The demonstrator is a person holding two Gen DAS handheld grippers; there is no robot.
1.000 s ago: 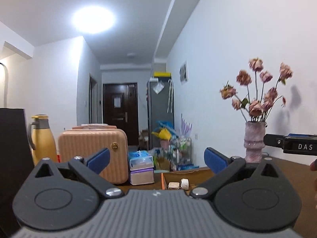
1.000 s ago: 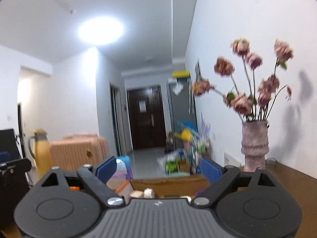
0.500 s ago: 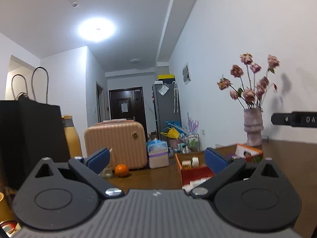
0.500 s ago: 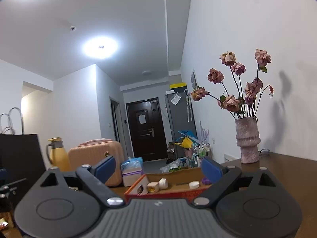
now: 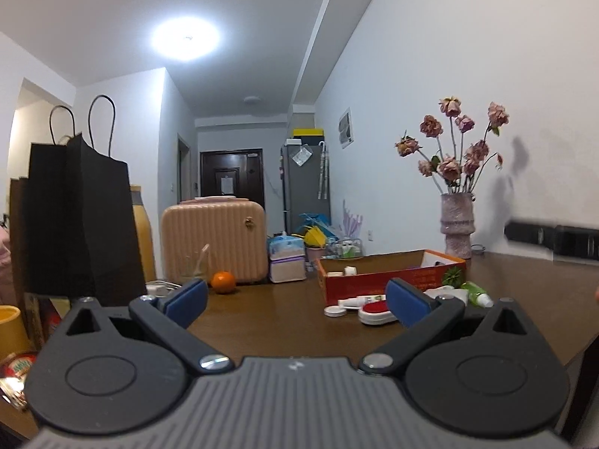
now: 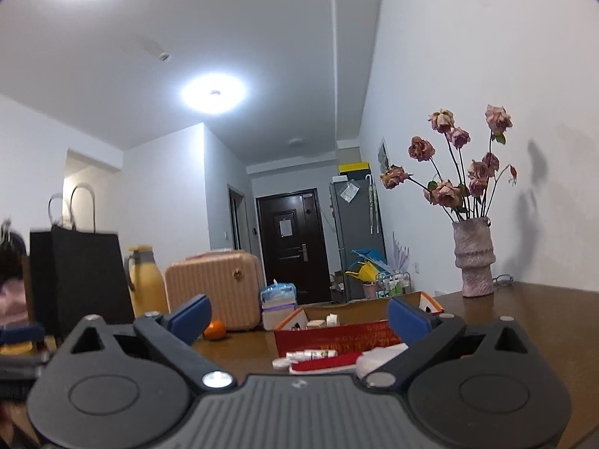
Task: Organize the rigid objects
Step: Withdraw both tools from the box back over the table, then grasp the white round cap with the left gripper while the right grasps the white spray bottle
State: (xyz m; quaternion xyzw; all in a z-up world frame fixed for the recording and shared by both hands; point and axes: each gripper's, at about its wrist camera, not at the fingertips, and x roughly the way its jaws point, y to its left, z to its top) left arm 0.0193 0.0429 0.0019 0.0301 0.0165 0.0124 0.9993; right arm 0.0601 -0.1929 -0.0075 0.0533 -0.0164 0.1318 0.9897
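Red and long, the box (image 6: 329,333) sits on the brown table (image 5: 284,314), its long side running left to right across my view. My right claw (image 6: 297,314) is opening with nothing in it. My left claw (image 5: 295,297) is spread wide and empty too.

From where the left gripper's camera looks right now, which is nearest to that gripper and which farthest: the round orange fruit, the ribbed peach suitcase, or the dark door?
1. Round orange fruit, on the brown table, left of centre.
2. Ribbed peach suitcase, right behind the fruit.
3. Dark door, at the hallway's far end.
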